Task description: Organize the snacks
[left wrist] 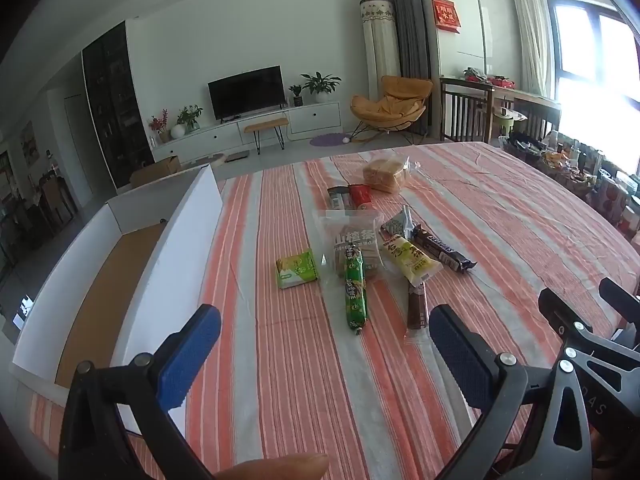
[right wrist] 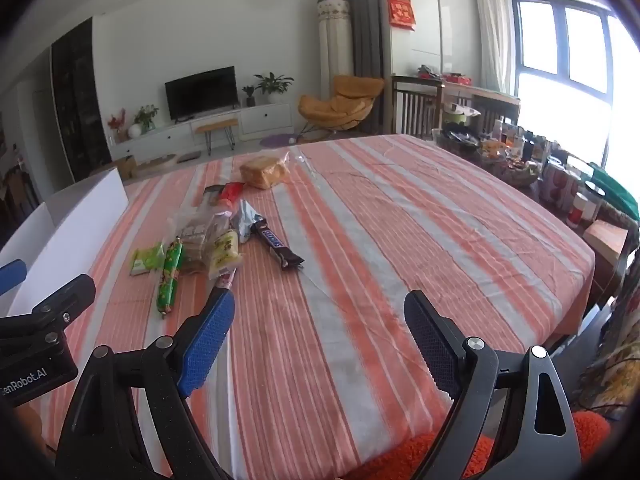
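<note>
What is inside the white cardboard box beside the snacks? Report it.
Empty as far as visible: the white cardboard box shows only bare brown floor; its near corner is hidden.

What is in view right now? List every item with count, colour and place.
white box: 1, white walls with brown floor, left edge of the table
green flat packet: 1, green and white, nearest the box
green sausage stick: 1, green, lying lengthwise at the cluster's near side
clear packet: 1, see-through with brown contents, under the sausage's far end
yellow packet: 1, yellow, right of the clear packet
Snickers bar: 1, dark brown, right edge of the cluster
brown stick: 1, brown, nearest the left gripper
bread bag: 1, tan, farthest away
striped tablecloth: 1, orange and grey
left gripper: fingers open, empty
right gripper: fingers open, empty
</note>
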The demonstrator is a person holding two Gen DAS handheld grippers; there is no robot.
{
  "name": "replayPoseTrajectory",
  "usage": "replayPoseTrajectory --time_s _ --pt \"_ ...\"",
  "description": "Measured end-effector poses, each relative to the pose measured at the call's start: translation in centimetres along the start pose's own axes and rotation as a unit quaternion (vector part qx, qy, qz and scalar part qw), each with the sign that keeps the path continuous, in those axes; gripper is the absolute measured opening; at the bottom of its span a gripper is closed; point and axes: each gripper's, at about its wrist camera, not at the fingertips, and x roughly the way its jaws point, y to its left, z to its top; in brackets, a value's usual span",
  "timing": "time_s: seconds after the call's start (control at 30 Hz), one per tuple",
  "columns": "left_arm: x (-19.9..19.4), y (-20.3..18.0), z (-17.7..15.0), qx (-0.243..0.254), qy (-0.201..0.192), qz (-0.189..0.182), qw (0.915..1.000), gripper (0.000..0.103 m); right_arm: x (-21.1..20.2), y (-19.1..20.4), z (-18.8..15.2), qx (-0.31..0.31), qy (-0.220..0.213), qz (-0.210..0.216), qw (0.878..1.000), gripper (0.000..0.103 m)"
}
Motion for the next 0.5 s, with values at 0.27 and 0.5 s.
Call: replayPoseTrajectory --time_s 0.27,0.5 --pt "-0.8 1.2 0.0 -0.019 -0.008 -0.008 0.9998 0.103 -0.1 0.2 0.4 -0.003 -0.002 0.0 1.0 0.089" --pt "-0.8 1.6 0.0 -0.023 -0.007 -0.007 0.9997 0.103 -0.7 0.6 0.3 -0.016 -0.012 -0.001 1.0 0.089"
